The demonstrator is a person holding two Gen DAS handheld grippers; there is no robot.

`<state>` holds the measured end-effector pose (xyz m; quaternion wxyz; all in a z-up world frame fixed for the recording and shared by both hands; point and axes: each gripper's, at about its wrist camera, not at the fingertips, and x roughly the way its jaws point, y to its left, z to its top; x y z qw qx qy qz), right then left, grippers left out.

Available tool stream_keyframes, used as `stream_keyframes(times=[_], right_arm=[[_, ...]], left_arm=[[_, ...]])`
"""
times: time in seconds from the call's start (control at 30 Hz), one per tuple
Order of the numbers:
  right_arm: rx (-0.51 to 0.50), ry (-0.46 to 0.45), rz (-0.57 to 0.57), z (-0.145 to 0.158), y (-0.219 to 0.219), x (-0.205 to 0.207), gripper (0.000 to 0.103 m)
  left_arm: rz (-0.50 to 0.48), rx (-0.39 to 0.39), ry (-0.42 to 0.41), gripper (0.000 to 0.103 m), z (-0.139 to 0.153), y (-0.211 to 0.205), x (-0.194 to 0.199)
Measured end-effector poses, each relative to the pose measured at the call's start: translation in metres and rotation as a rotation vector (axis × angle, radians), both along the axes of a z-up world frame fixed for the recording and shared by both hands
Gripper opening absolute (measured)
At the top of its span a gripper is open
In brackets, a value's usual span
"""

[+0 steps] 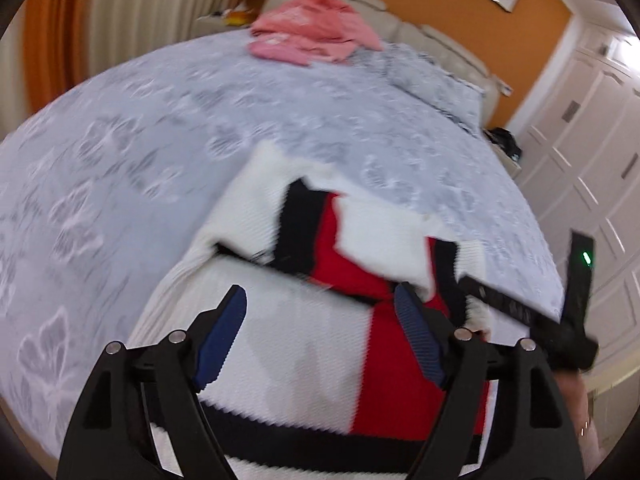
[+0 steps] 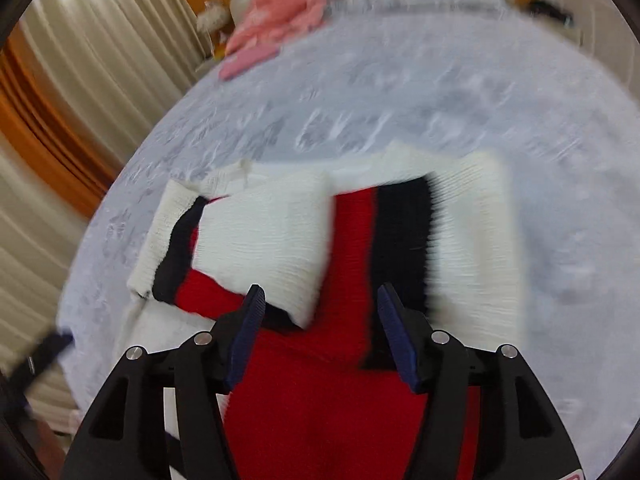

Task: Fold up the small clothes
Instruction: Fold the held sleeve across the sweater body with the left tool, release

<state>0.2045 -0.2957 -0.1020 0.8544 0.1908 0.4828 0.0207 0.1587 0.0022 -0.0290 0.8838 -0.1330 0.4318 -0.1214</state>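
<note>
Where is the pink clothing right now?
In both wrist views the pink clothing lies at the far end of the bed, by the headboard, well beyond the sweater.

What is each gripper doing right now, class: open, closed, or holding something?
Left gripper: open, holding nothing, above the sweater.
Right gripper: open, holding nothing, above the same sweater.

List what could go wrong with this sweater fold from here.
1. Both sleeves lie folded loosely across the sweater; neither the left tongs nor the right tongs grip anything, so a brushed sleeve may slide open.
2. The sweater lies at the near edge of the bed, so a careless tug might drag it off.
3. The folded sleeves look uneven, so the next fold may come out crooked.
</note>
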Motion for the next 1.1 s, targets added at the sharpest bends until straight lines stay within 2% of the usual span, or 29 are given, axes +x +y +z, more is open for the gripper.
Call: stream_keyframes(times=[0.07,0.13,0.17,0.23,0.33,0.4,0.47,0.5,0.53,0.57,0.6,0.67,0.73,0.77,0.8,0.83,0.87,0.9,0.93,0.97,1.0,1.03,1.1], right_arm=[[0.038,0.061,-0.007,-0.019,0.009,0.017,0.058],[-0.011,0.095,-0.002,-0.030,0.021,0.027,0.058],[-0.073,0.093,0.012,-0.029,0.030,0.029,0.057],[-0.231,0.009,0.013,-0.010,0.047,0.021,0.058],[-0.368,-0.102,0.093,0.012,0.074,0.012,0.063],[-0.407,-0.104,0.192,0.010,0.096,0.018,0.064],[-0.410,-0.056,0.250,-0.004,0.110,0.032,0.064],[-0.403,-0.032,0.257,-0.012,0.113,0.038,0.059],[-0.388,0.001,0.261,-0.022,0.115,0.047,0.048],[-0.372,0.014,0.256,-0.026,0.113,0.053,0.015],[-0.313,0.018,0.228,-0.024,0.105,0.057,0.005],[-0.170,-0.026,0.113,-0.003,0.080,0.052,0.005],[-0.012,-0.118,-0.053,0.026,0.036,0.024,0.005],[0.022,-0.141,-0.119,0.033,0.017,0.008,0.006],[0.022,-0.150,-0.208,0.033,-0.009,-0.015,0.009],[-0.025,-0.132,-0.257,0.027,-0.023,-0.027,0.012],[-0.108,-0.088,-0.299,0.015,-0.037,-0.035,0.017],[-0.221,0.011,-0.341,-0.008,-0.053,-0.041,0.017],[-0.258,0.070,-0.366,-0.021,-0.063,-0.044,0.017],[-0.228,0.096,-0.401,-0.027,-0.077,-0.054,0.017],[-0.209,0.080,-0.429,-0.022,-0.082,-0.061,0.018],[-0.253,0.036,-0.490,-0.003,-0.081,-0.072,0.024],[-0.338,-0.097,-0.497,0.038,-0.058,-0.075,0.028]], left_arm=[[0.009,-0.018,0.024,0.074,-0.008,0.010,0.000],[0.026,-0.040,0.038,0.074,-0.014,0.017,0.002],[0.031,-0.046,0.042,0.074,-0.016,0.020,0.003],[0.040,-0.054,0.040,0.074,-0.018,0.024,0.008],[0.044,-0.070,0.037,0.074,-0.021,0.028,0.017],[0.054,-0.128,0.060,0.074,-0.028,0.031,0.031],[0.104,-0.251,0.139,0.074,-0.044,0.037,0.053],[0.141,-0.320,0.189,0.074,-0.056,0.042,0.066],[0.181,-0.363,0.221,0.074,-0.064,0.045,0.074],[0.223,-0.406,0.248,0.069,-0.074,0.050,0.083],[0.285,-0.436,0.279,0.053,-0.087,0.056,0.094],[0.342,-0.448,0.313,0.040,-0.101,0.064,0.107],[0.368,-0.422,0.332,0.037,-0.107,0.071,0.115],[0.364,-0.411,0.329,0.037,-0.106,0.072,0.116],[0.354,-0.399,0.326,0.037,-0.106,0.073,0.116],[0.334,-0.385,0.317,0.037,-0.105,0.073,0.116],[0.319,-0.367,0.309,0.037,-0.105,0.072,0.115],[0.311,-0.355,0.306,0.037,-0.106,0.071,0.114],[0.304,-0.346,0.303,0.037,-0.107,0.068,0.113],[0.302,-0.341,0.303,0.038,-0.107,0.067,0.113],[0.304,-0.342,0.303,0.038,-0.108,0.066,0.112],[0.309,-0.347,0.305,0.039,-0.110,0.068,0.110],[0.322,-0.343,0.316,0.040,-0.112,0.069,0.109]])
